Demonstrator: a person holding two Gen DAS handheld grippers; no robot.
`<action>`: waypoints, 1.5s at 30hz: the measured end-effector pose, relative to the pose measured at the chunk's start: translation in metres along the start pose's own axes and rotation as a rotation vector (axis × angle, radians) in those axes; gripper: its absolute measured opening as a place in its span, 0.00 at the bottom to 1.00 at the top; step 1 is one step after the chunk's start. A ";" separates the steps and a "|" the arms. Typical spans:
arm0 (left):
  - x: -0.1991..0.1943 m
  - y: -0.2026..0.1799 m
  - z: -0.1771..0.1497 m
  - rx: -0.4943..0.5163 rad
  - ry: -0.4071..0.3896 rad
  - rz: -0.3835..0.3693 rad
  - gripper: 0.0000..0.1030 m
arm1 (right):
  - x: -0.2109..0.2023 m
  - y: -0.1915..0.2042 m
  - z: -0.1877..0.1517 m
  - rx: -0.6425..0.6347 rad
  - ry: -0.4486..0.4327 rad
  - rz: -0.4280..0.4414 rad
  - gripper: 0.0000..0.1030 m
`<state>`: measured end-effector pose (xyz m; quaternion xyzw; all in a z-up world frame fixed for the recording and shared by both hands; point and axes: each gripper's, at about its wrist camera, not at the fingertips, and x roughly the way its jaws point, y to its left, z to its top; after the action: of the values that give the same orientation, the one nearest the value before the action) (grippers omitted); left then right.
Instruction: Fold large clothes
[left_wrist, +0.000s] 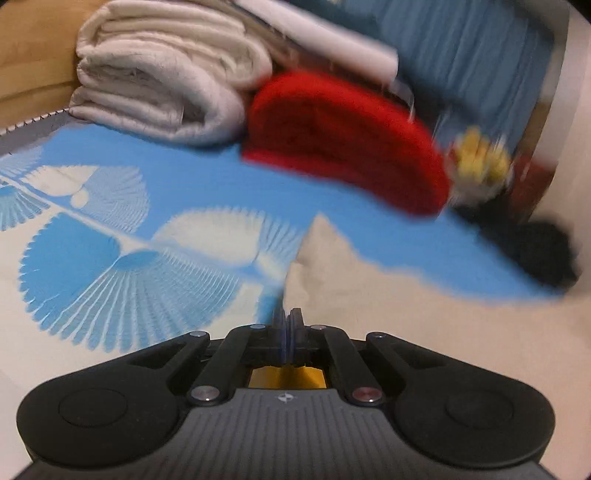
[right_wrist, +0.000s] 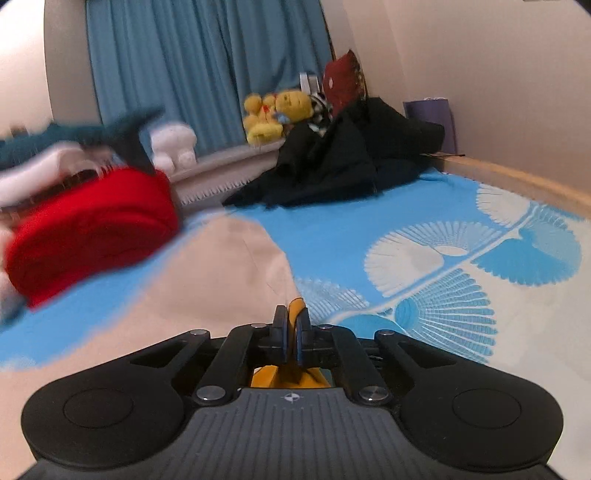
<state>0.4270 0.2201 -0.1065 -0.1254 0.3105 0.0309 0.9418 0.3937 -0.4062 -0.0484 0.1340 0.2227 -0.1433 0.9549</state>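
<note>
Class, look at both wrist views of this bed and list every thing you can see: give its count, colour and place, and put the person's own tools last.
Beige garment: one, cream, spread on the bed, an edge pinched in each claw.
Bedsheet: one, blue with white fan print, covering the bed.
Red folded cloth: one, red, far side of the bed.
White folded blanket: one, white, stacked beside the red cloth.
Black clothes pile: one heap, black, near the curtain.
Yellow plush toy: apparently one, yellow, behind the black pile.
Curtain: blue, back wall.
Left claw: one, black, shut on the garment.
Right claw: one, black, shut on the garment.
</note>
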 end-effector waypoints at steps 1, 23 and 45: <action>0.008 -0.003 -0.006 0.019 0.061 0.026 0.06 | 0.007 0.003 -0.005 -0.031 0.048 -0.037 0.10; -0.051 -0.023 -0.029 0.137 0.441 -0.093 0.75 | -0.040 -0.058 -0.046 -0.123 0.523 -0.032 0.36; -0.111 0.043 -0.047 -0.207 0.464 -0.207 0.05 | -0.120 -0.090 -0.044 0.105 0.552 0.038 0.03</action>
<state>0.3046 0.2523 -0.0869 -0.2560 0.4988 -0.0636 0.8256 0.2434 -0.4501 -0.0479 0.2216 0.4642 -0.0949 0.8523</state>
